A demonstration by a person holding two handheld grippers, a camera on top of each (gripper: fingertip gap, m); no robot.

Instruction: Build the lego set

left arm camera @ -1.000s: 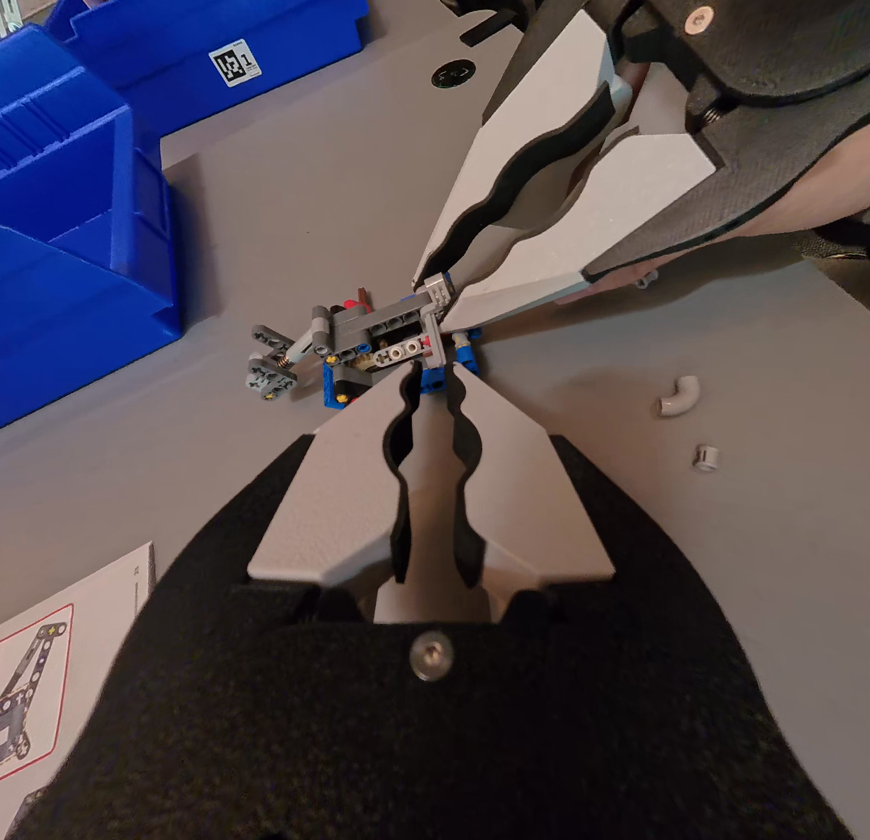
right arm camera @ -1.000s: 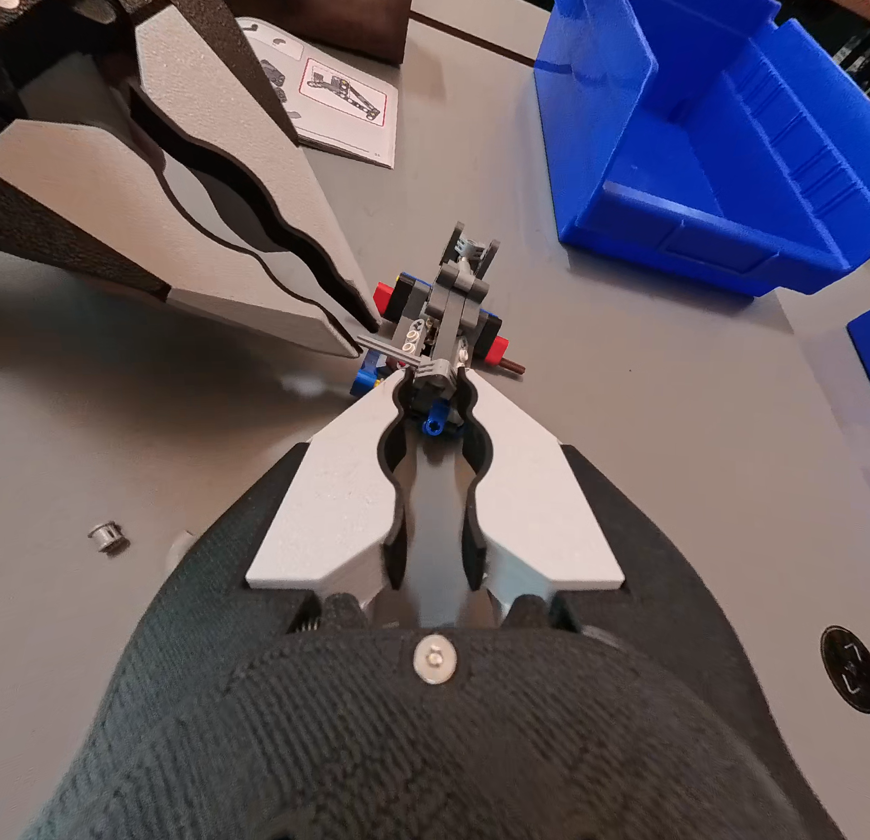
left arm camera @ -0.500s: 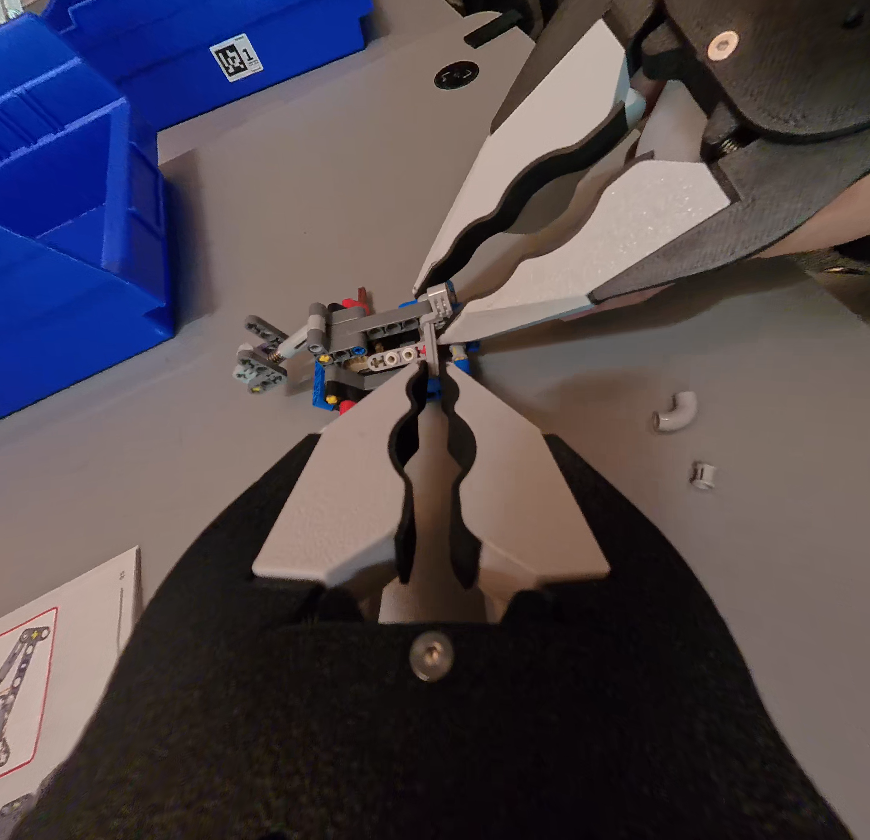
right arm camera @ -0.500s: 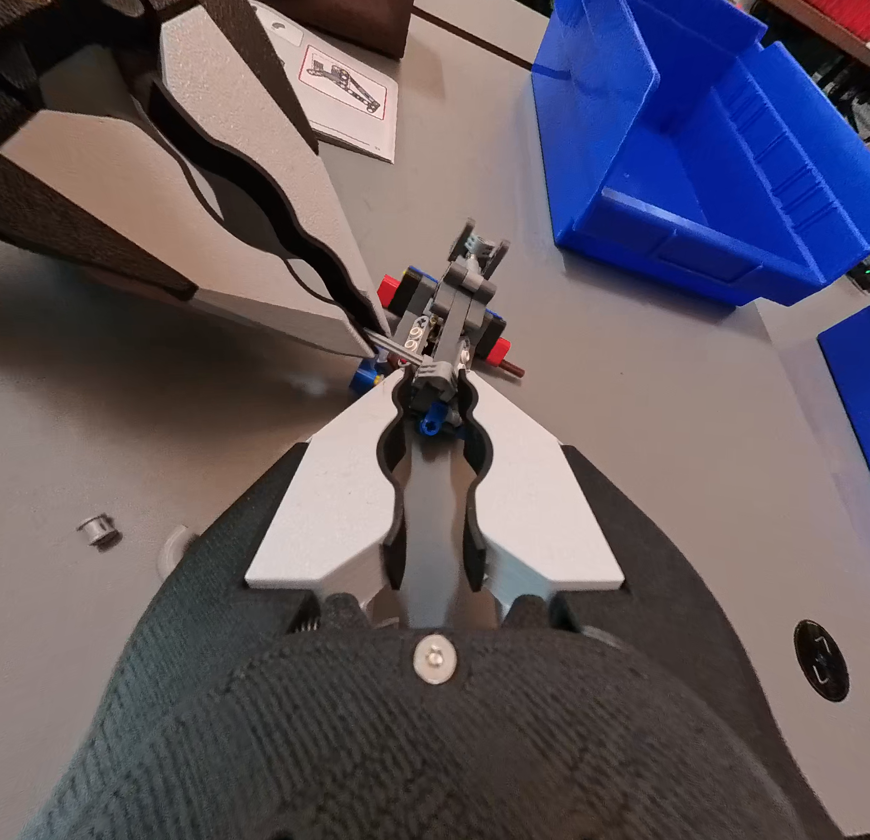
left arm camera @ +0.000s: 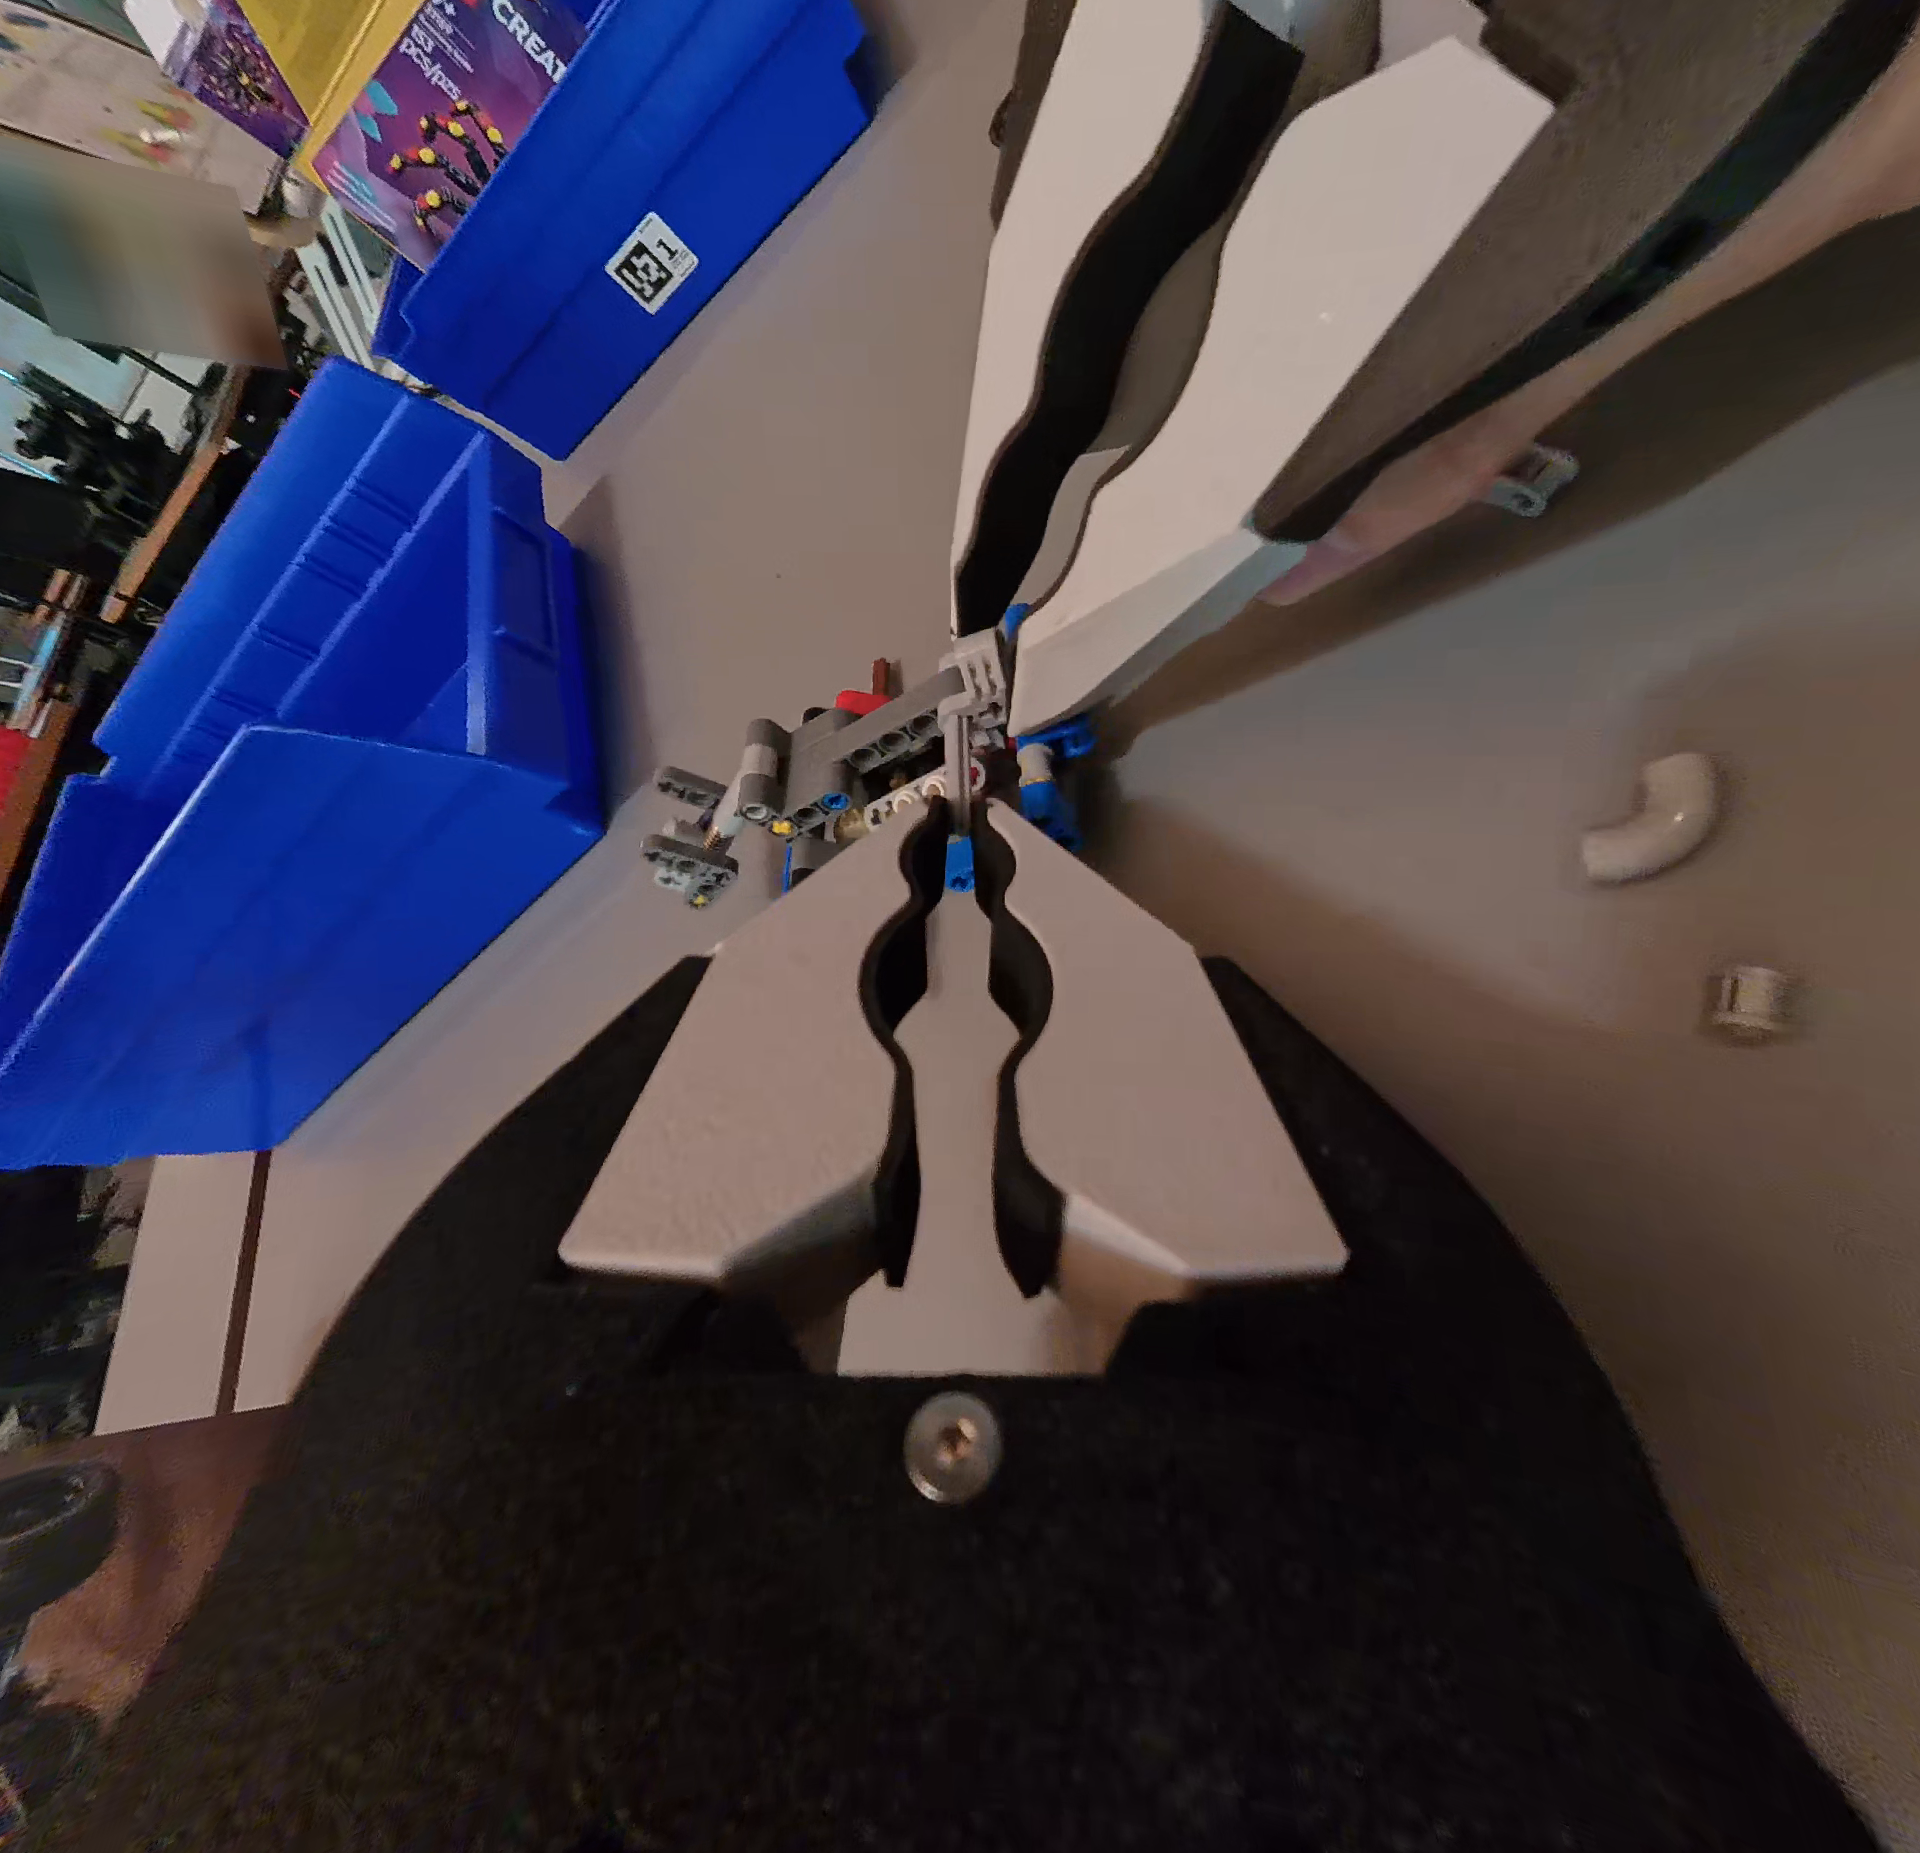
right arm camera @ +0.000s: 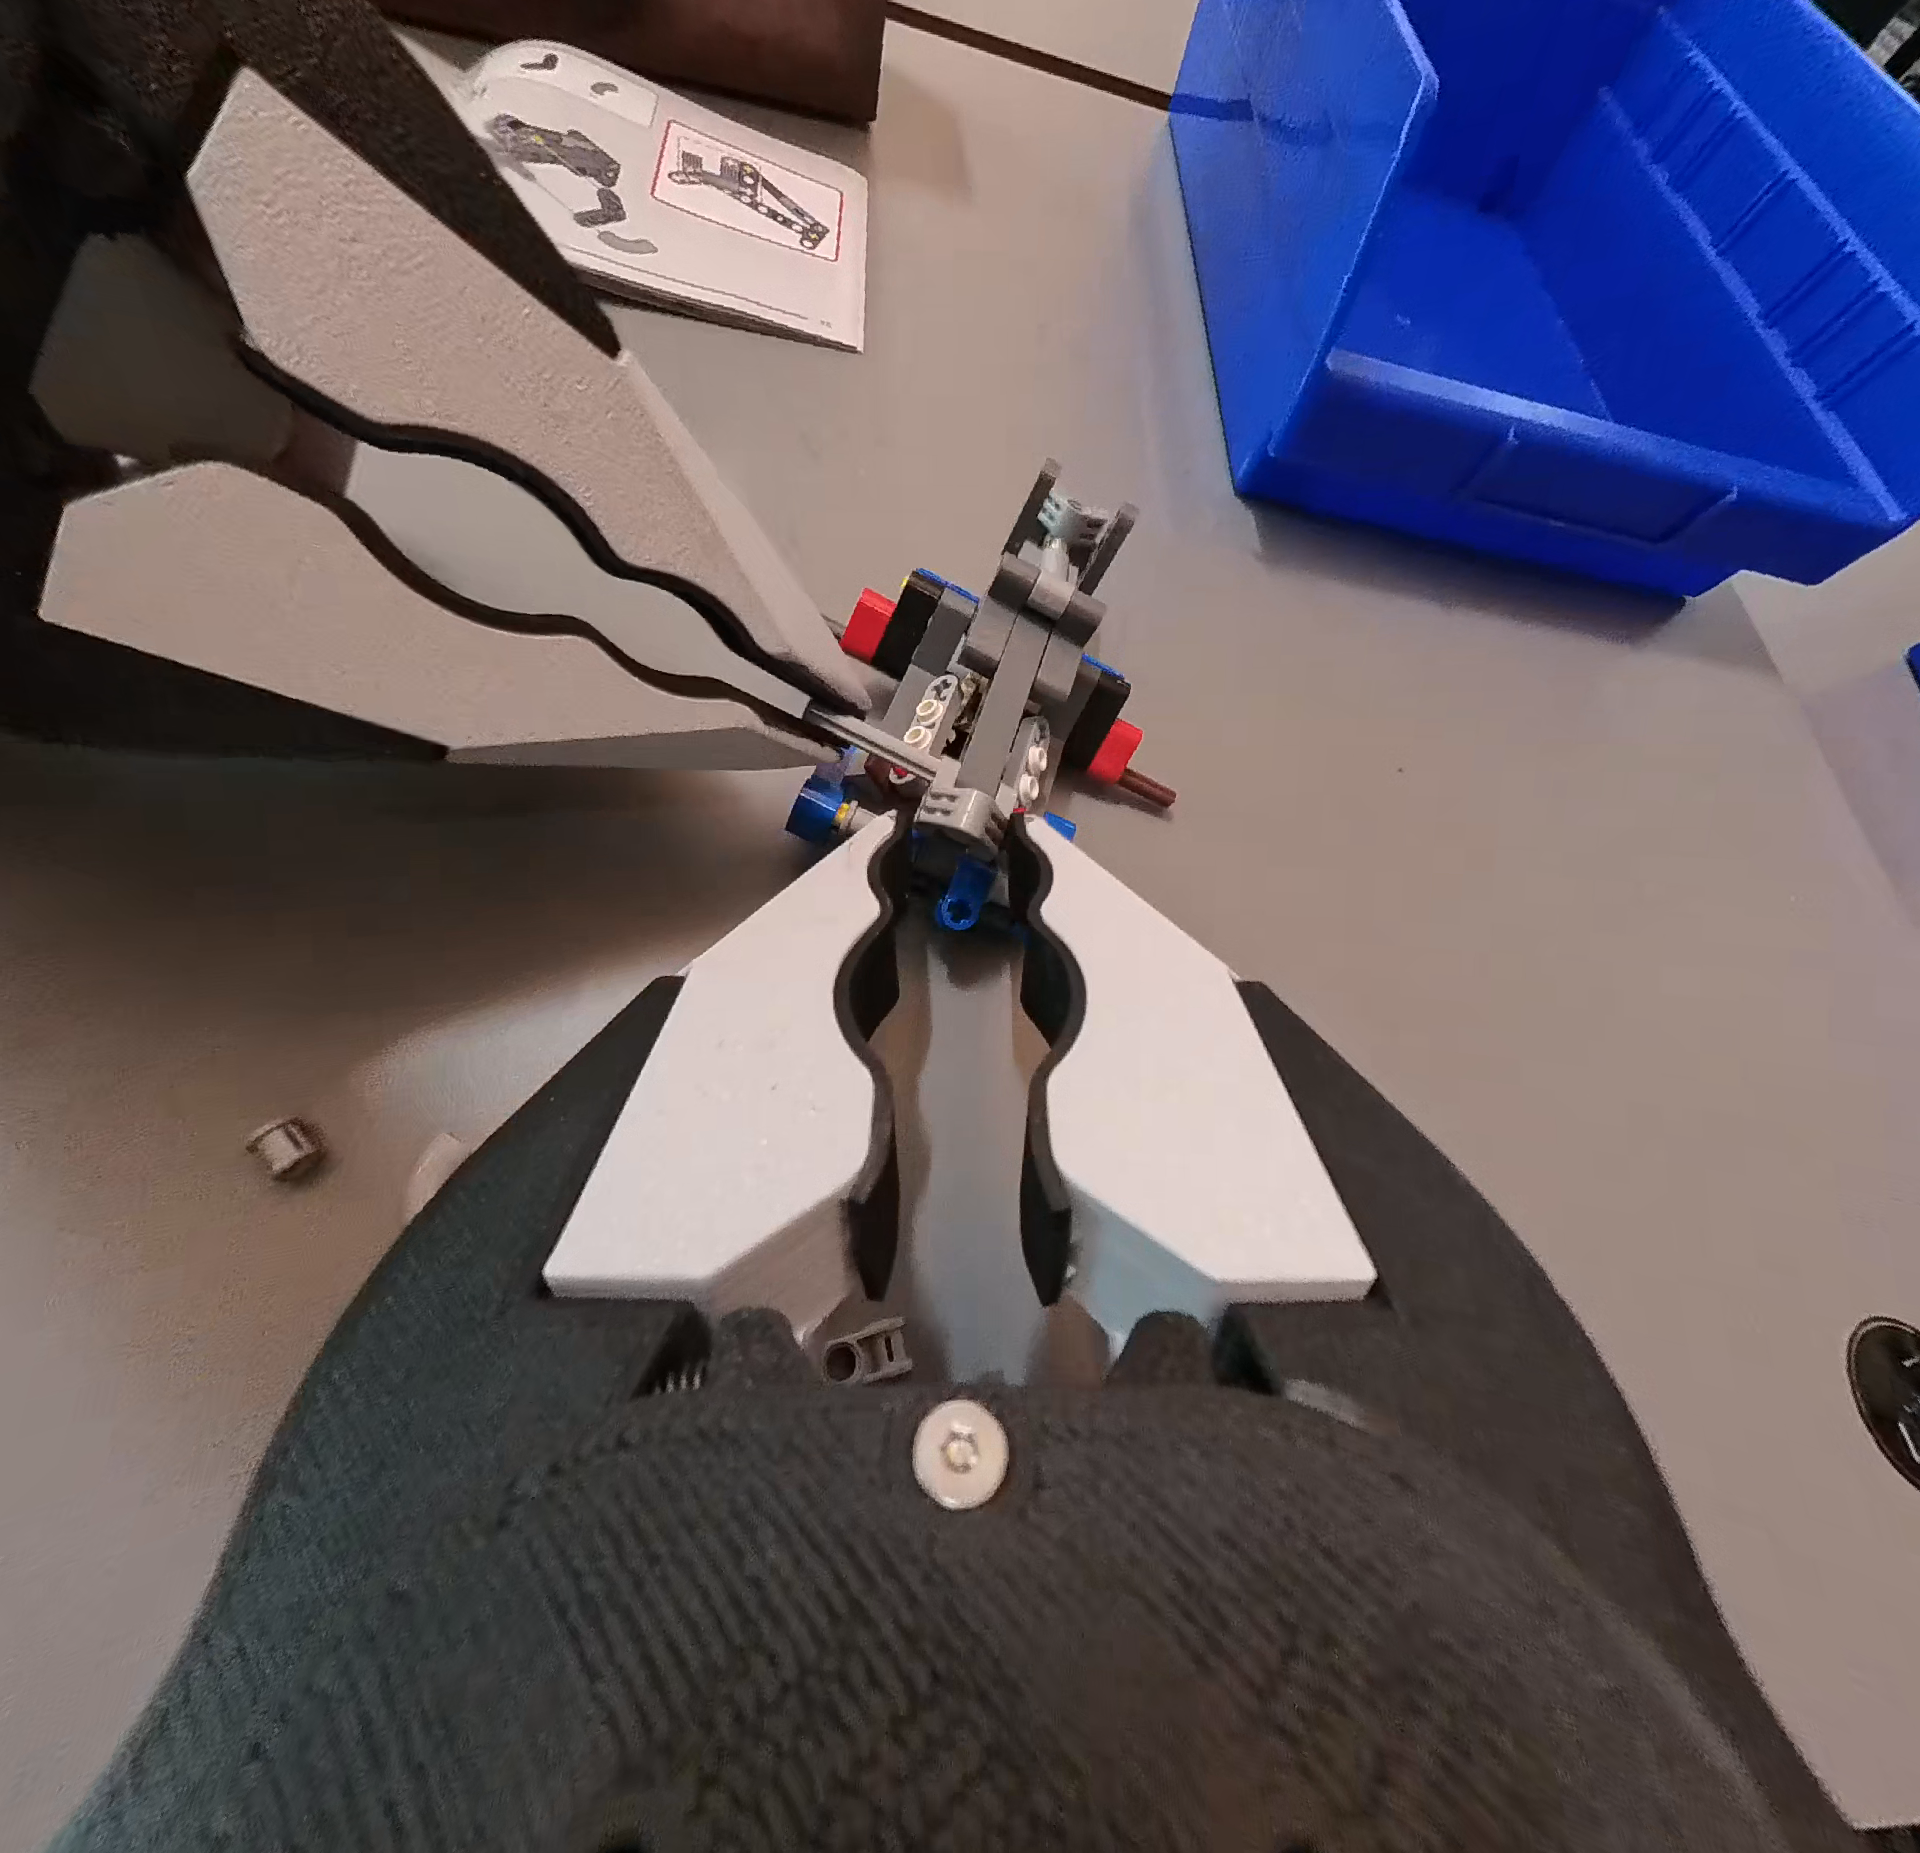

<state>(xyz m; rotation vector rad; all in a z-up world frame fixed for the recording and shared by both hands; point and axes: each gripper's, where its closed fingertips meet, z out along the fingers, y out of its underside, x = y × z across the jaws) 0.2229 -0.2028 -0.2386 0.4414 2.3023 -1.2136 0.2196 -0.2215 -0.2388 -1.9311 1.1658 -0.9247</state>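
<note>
gripping one brick model (right arm camera: pixel 997 681), both jaws closed, left on its thin grey axle (left arm camera: pixel 964 764), two blue bins (left arm camera: pixel 312 764)

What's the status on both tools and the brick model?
Left tool shut on thin grey axle. Right tool clamps brick model at its grey connector. Loose small parts on table, clear of both.

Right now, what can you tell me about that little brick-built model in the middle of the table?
The model is a small build of plastic beams and pins, mostly dark and light grey, with blue, black and red blocks and a brown axle poking out one side. It rests on the grey table. A forked grey tip points toward the blue bin. The right gripper clamps its near light-grey connector; the left gripper pinches a thin grey axle running into that connector.
</note>
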